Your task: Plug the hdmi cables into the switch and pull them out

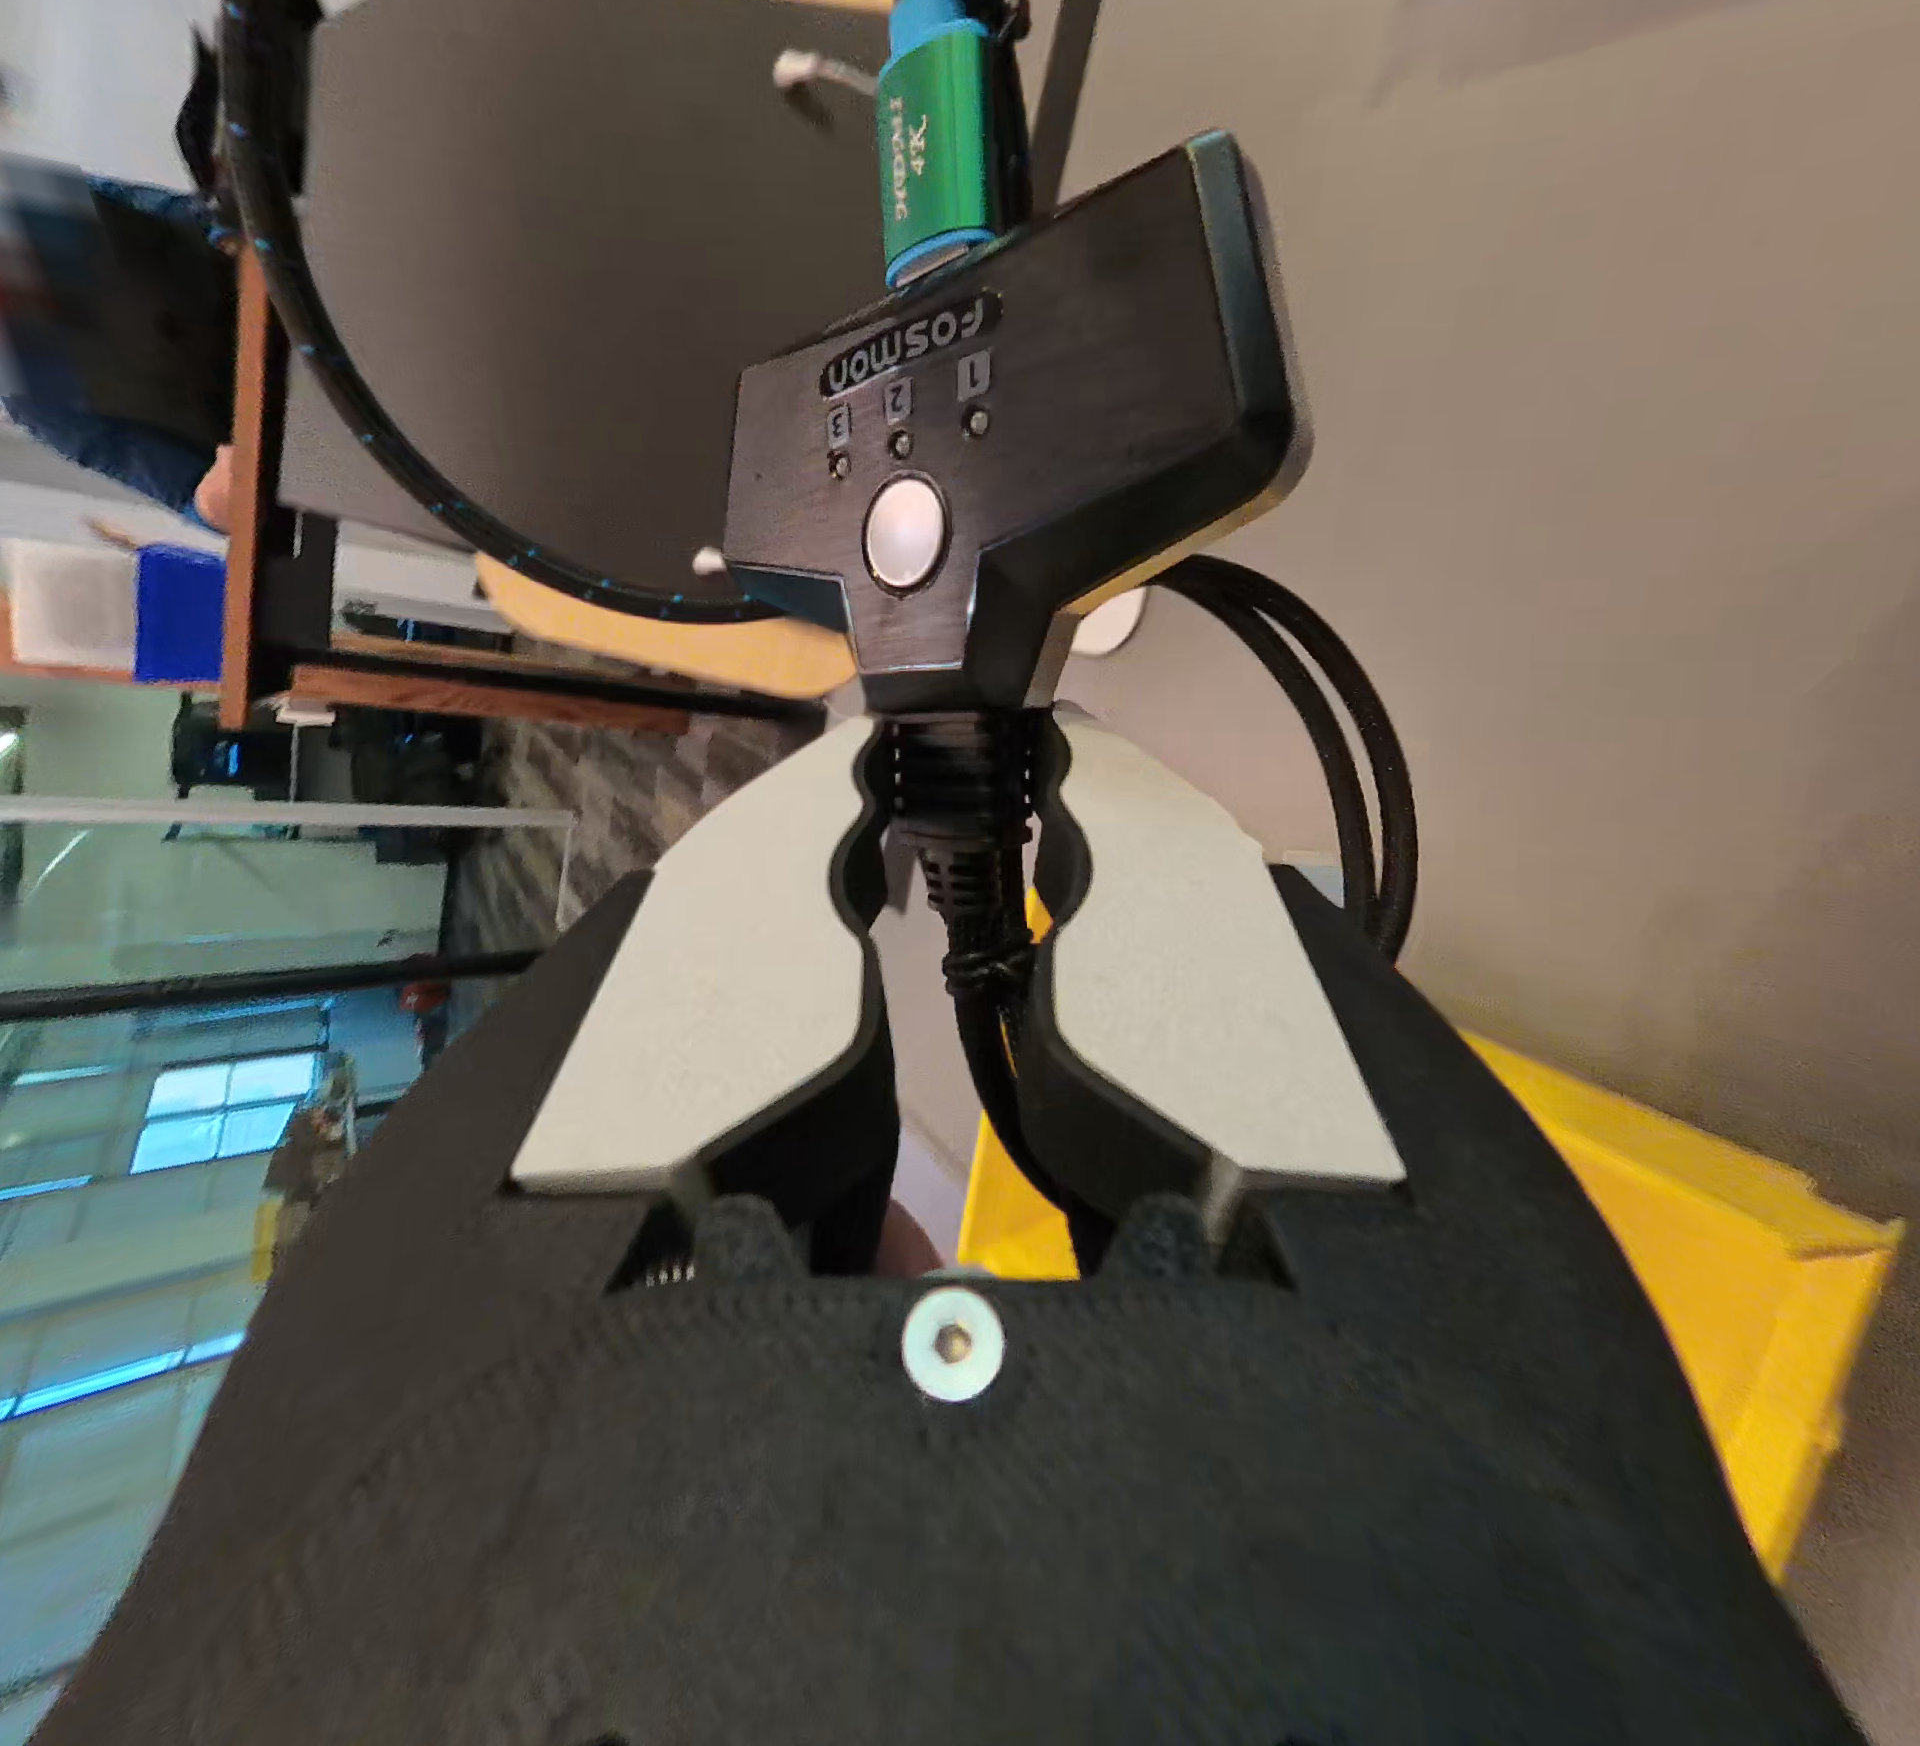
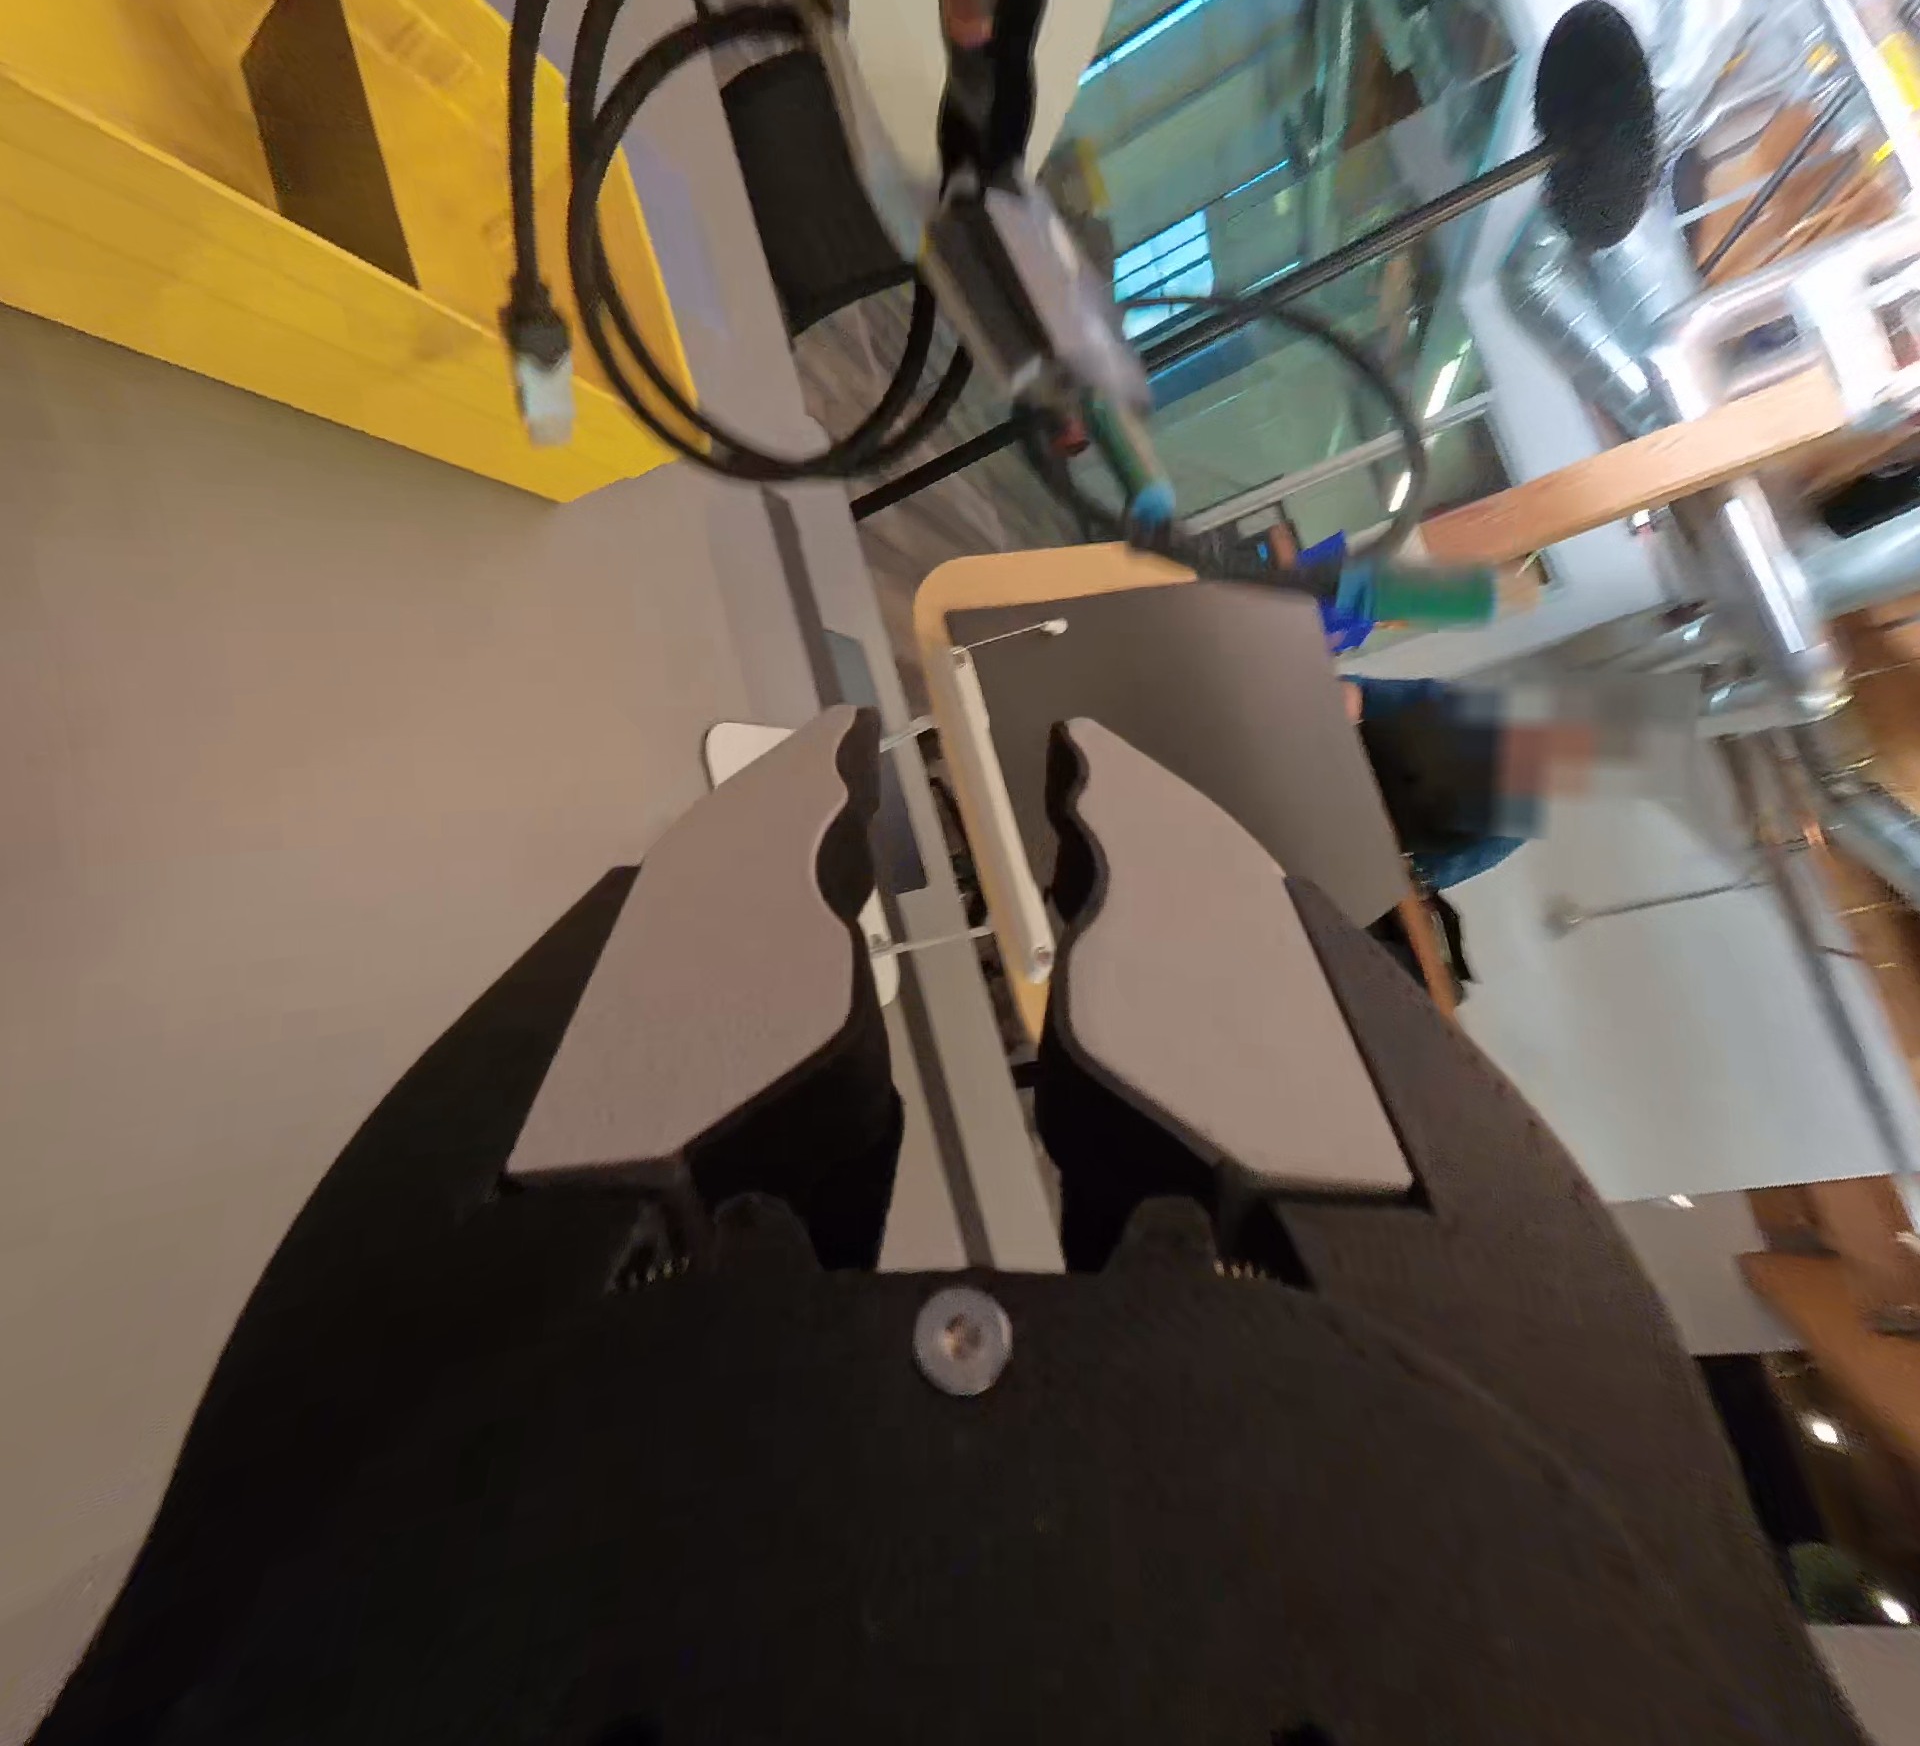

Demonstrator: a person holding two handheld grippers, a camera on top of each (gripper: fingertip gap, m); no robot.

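In the left wrist view my left gripper is shut on the ribbed cable neck of the black HDMI switch, which it holds up in the air. A green HDMI plug with blue ends sits in a port on the switch's far side, its black braided cable looping left. In the right wrist view my right gripper is open and empty. The left gripper with the switch shows farther off, blurred. A second green plug hangs free at the right. A black cable's plug dangles at the left.
A yellow bin stands on the grey table; it also shows in the left wrist view. A dark chair with a pale wood rim stands past the table edge. A person in blue sits beyond it. The grippers' ends are close to 15 cm from one another.
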